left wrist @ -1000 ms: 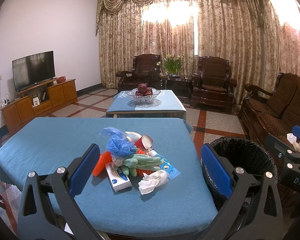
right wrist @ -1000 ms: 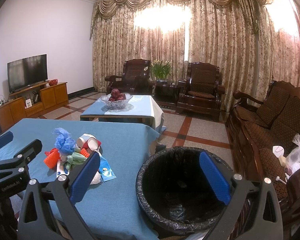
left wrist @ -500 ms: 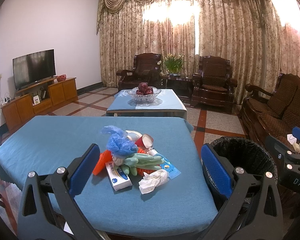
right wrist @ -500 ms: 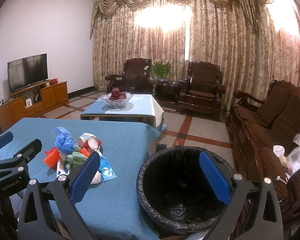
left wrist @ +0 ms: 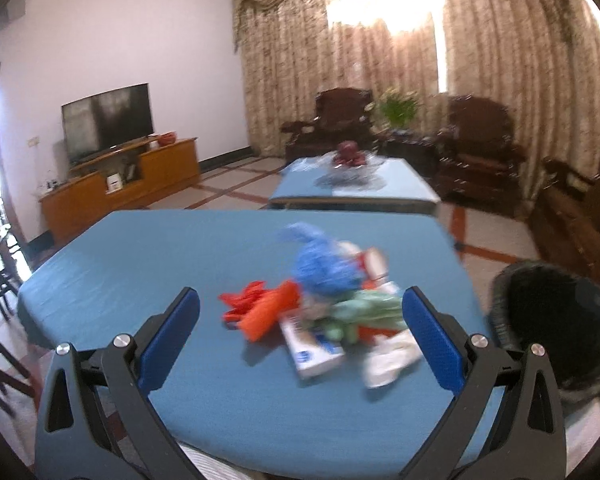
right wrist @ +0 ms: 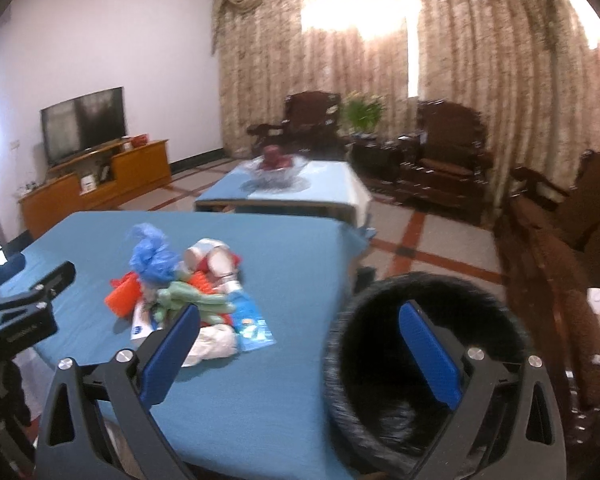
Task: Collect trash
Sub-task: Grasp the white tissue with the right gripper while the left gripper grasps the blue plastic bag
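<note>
The black-lined bin [right wrist: 424,364] beside the table [right wrist: 284,392] looks empty, though blur hides detail. The trash pile [left wrist: 324,304] lies mid-table. Left gripper [left wrist: 300,340] and right gripper [right wrist: 300,344] gape wide, holding nothing.

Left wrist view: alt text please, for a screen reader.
The open left gripper hangs over a blue table, aimed at a blurred pile of trash. A black-lined bin stands at the table's right edge.

Trash pile [right wrist: 188,300] heaped on blue-covered table [right wrist: 284,380], black-lined bin [right wrist: 380,420] set just beside, right gripper [right wrist: 300,354] held wide apart, empty
</note>
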A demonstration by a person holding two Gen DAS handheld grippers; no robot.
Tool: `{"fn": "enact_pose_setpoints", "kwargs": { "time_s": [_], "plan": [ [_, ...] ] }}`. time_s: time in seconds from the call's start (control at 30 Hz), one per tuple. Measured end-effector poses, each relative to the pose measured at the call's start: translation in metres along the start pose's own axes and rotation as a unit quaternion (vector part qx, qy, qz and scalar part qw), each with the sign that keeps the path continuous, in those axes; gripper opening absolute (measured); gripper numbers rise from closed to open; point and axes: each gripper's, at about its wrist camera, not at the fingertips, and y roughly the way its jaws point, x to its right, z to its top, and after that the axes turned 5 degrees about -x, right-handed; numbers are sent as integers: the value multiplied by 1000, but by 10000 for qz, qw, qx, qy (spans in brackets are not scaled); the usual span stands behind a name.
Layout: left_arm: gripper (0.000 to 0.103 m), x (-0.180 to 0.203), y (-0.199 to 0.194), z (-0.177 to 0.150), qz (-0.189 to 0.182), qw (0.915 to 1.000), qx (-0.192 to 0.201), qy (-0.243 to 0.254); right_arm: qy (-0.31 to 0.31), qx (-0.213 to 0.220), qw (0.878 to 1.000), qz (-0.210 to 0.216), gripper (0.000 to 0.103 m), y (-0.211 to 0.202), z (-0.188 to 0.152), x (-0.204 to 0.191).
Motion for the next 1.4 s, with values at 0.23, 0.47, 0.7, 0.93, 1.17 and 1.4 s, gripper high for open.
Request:
{"fn": "enact_pose_setpoints", "kwargs": {
  "time_s": [0.23,0.47,0.7,0.93,1.17,1.4],
  "plan": [
    [98,-32,52,-24,262,9981,-543,-91,-136,-613,9965,559,80,77,-14,-32],
    [97,-39,83,-42,261,9961,-838,-74,-407,-1299,9877,770,77,143,-43,-64],
    [97,-40,105,-54,141,9942,-1053,-179,-664,-1622,9811,817,68,177,-52,-84],
    [95,-37,116,-55,21,9927,-1192,-206,-780,-1667,9745,1282,17,173,-53,-84],
    [90,-27,115,-49,-154,9925,-1195,-225,-714,-1436,9767,1429,14,149,-39,-70],
    [84,-13,120,-23,-338,9937,-1045,-216,-588,-1077,9855,1174,14,139,-7,-53]
  ]
}}
